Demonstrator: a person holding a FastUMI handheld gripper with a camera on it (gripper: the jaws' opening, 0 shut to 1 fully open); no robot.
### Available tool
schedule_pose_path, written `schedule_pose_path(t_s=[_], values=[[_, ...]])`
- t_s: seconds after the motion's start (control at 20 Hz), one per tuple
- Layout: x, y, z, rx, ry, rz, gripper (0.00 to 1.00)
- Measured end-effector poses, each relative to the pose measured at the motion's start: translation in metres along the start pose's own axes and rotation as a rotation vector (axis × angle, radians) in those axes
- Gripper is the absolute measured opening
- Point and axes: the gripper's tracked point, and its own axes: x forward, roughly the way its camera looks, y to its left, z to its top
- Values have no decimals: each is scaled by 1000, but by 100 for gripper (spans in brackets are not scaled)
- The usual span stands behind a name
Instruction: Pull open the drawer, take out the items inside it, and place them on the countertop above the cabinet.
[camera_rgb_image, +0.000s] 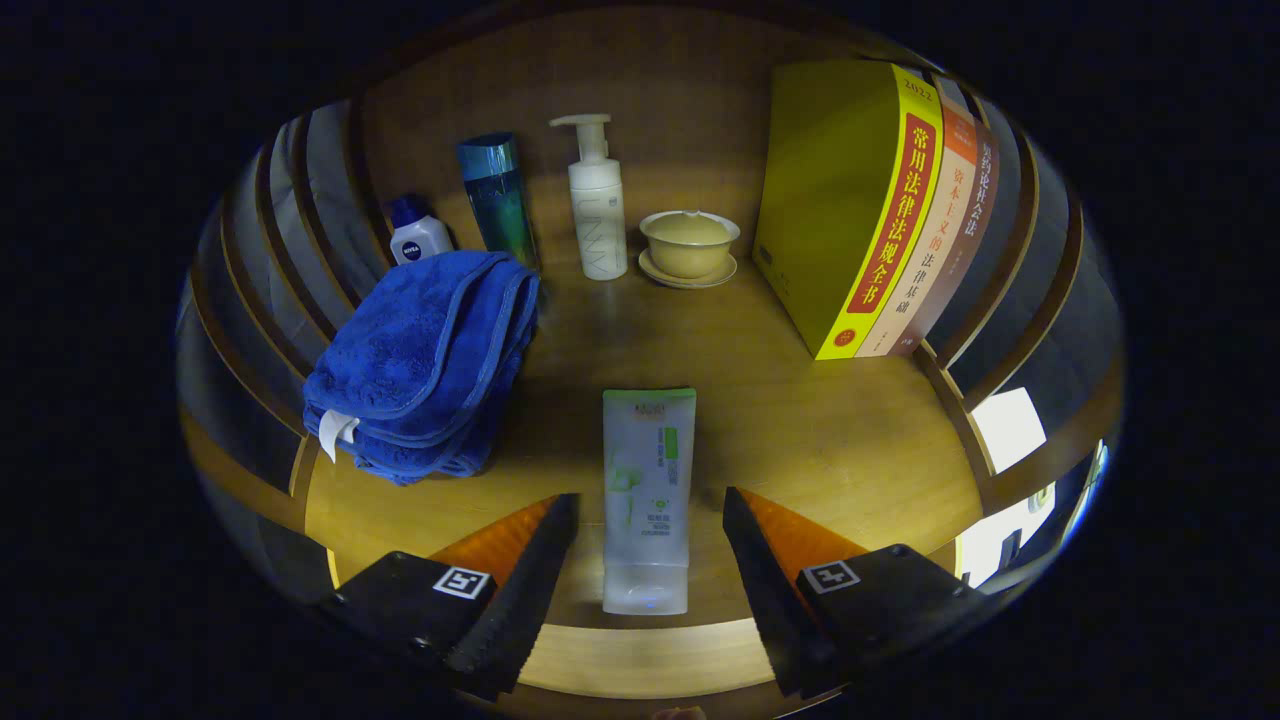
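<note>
Wooden countertop (830, 440); translucent white-and-green plastic squeeze tube (648, 495) lying flat between wide-spread, untouching fingers of gripper (648, 520). Probably light, soft, slick; best pinched across mid-body

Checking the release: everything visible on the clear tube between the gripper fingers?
The tube is translucent, frosted plastic with green print, its flat crimped end pointing away and its clear cap toward the gripper. It lies flat on the wooden countertop, lengthwise between the open fingers, a gap on each side. Only the countertop touches it.
</note>
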Motion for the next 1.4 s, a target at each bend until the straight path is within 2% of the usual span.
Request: schedule_pose_path(t_s=[0.15, 0.4, 0.75, 1.05, 1.4], values=[[-12, 2, 7, -1, -32, 7, 98], [-56, 17, 32, -8, -184, 45, 98], [-152, 41, 47, -5, -488, 105, 97], [-222, 45, 20, 35, -666, 140, 97], [-270, 33, -26, 126, -842, 200, 98]])
